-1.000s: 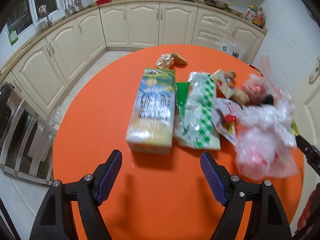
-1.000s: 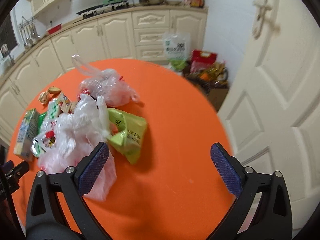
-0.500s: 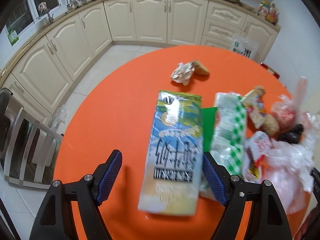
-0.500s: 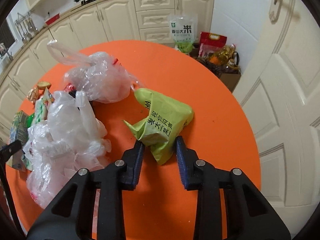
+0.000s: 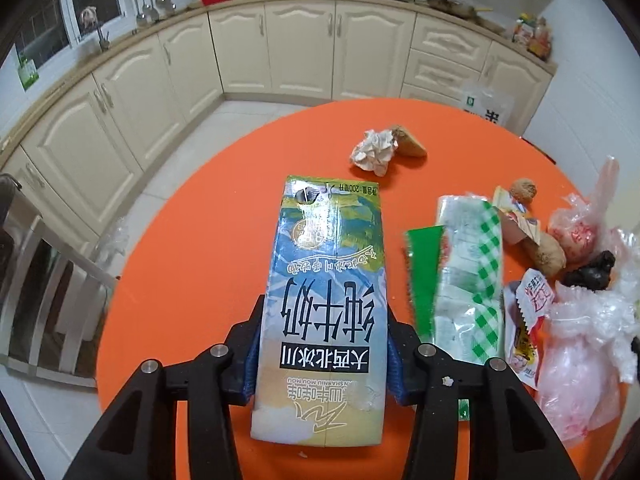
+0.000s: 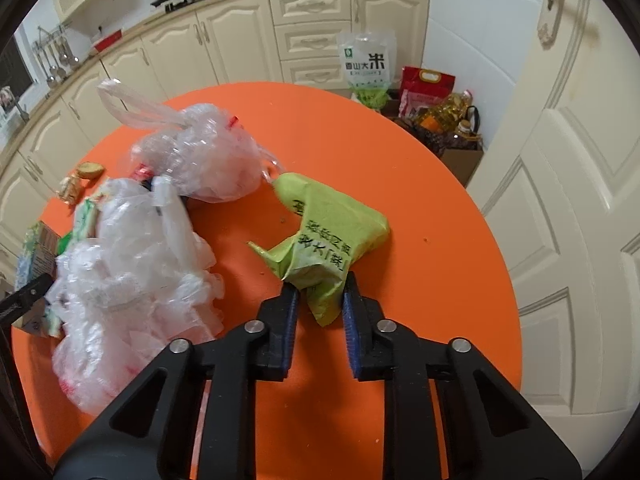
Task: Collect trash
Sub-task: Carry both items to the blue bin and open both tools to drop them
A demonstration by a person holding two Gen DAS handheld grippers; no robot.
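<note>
- Two pieces of litter were in hand at once on the round orange table (image 5: 192, 264) of a cream-cabinet kitchen.
- The left gripper (image 5: 322, 354), whose jaws had just been closing, pressed its blue pads against both long sides of a blue-and-green milk carton (image 5: 324, 292) lying flat on the table, about half open around it.
- The right gripper (image 6: 319, 312) was nearly closed, pinching the near corner of a crumpled lime-green bag (image 6: 332, 236) that rested on the tabletop.
- Neither item appeared lifted clear yet; collection looked to be at an early stage.
- Much remained: a crumpled paper ball (image 5: 374, 151), a green-checked wrapper (image 5: 470, 280), a red-printed snack packet (image 5: 530, 320) and two clear plastic bags (image 6: 132, 276) lay scattered.
- No bin was visible in either view.
</note>
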